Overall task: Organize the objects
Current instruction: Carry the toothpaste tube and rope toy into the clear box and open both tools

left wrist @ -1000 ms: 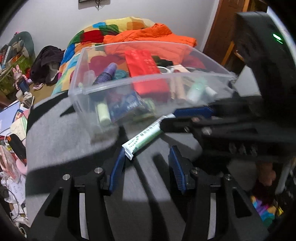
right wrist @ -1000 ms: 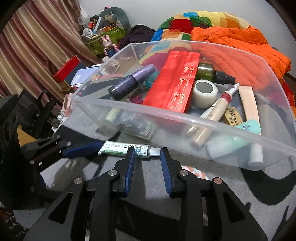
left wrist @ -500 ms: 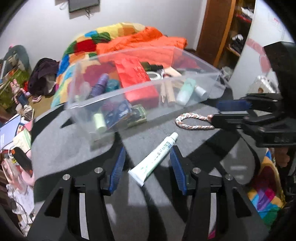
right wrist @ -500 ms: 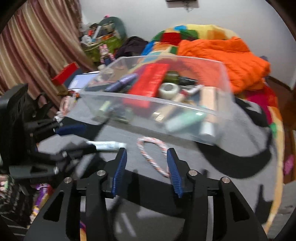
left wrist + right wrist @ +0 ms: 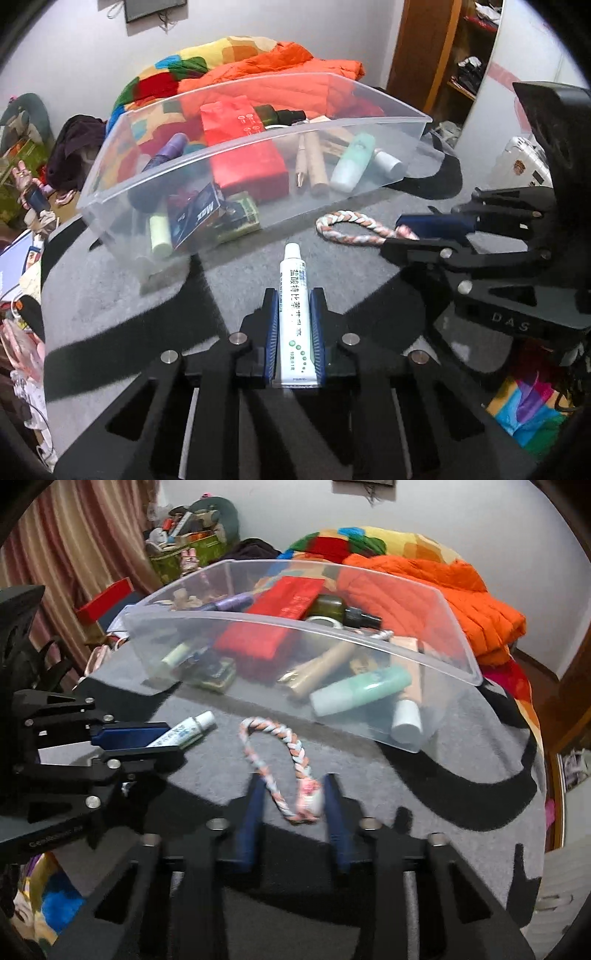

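A white ointment tube (image 5: 293, 273) lies cap-forward on the grey table, and my left gripper (image 5: 294, 295) is shut on its lower half. The right wrist view shows that gripper (image 5: 140, 742) from the side, with the tube (image 5: 184, 731) sticking out of it. A braided pink-and-white cord loop (image 5: 291, 744) rests in front of the clear plastic bin (image 5: 332, 631). My right gripper (image 5: 293, 786) is closing on the loop's knotted near end, which fills the gap between the blurred pads. In the left wrist view, the right gripper (image 5: 406, 236) pinches the end of the loop (image 5: 351, 238).
The bin (image 5: 369, 120) holds several things, among them a red pouch (image 5: 240, 147), a mint bottle (image 5: 351, 162) and a purple bottle. Past it lies a bed with an orange duvet (image 5: 277, 62). Clutter borders the table (image 5: 110, 295) on the left and a wooden door (image 5: 424, 55) stands at the right.
The right gripper let the tube go beside the bin, moved right to the braided loop and narrowed on its end. The left gripper, open around the loose tube before, has closed on it.
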A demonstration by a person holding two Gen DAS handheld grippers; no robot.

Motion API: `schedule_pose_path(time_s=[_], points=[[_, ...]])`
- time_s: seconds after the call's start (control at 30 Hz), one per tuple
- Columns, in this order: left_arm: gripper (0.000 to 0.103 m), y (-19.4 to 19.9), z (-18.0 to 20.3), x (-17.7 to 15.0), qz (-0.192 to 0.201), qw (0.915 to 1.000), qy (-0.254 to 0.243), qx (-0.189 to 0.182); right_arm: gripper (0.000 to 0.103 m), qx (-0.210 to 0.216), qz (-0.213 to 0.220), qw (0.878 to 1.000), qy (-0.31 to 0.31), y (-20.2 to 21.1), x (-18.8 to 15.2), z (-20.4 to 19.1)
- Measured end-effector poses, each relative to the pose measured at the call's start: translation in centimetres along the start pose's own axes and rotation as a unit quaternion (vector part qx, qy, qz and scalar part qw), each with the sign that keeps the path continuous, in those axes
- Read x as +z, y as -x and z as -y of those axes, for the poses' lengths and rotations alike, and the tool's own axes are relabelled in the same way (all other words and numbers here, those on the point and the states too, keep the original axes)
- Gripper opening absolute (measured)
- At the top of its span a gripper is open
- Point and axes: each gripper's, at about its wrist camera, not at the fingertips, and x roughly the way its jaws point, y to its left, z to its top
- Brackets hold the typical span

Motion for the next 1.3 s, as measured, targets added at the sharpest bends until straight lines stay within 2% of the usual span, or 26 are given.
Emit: schedule_pose_path(time_s=[0.2, 0.53, 0.8, 1.0, 1.3], points=[[0.016, 1.1, 0.2, -1.0, 0.014, 0.9991, 0.039, 0.004, 0.014, 0.012, 0.014, 1.0, -0.019, 1.4, -0.8, 0.0], [0.016, 4.2, -0.3, -0.4, 0.053, 0.9953, 0.08, 0.012, 0.014, 0.03, 0.076, 0.995, -0.062, 6.0, 0.1, 0.4], [0.016, 7.0, -0.4, 1.7, 0.097, 0.9916, 0.082, 0.023, 0.014, 0.028, 0.124, 0.989, -0.081, 8.8, 1.9, 1.3], [0.016, 7.9, -1.2, 4.0, 0.122, 0.9876, 0.094, 0.03, 0.014, 0.011, 0.151, 0.986, -0.074, 9.8, 4.1, 1.8], [0.016, 6.6, -3.8, 7.4, 0.125, 0.9847, 0.114, 0.042, 0.014, -0.007, 0.15, 0.986, -0.077, 8.0, 7.4, 3.1]])
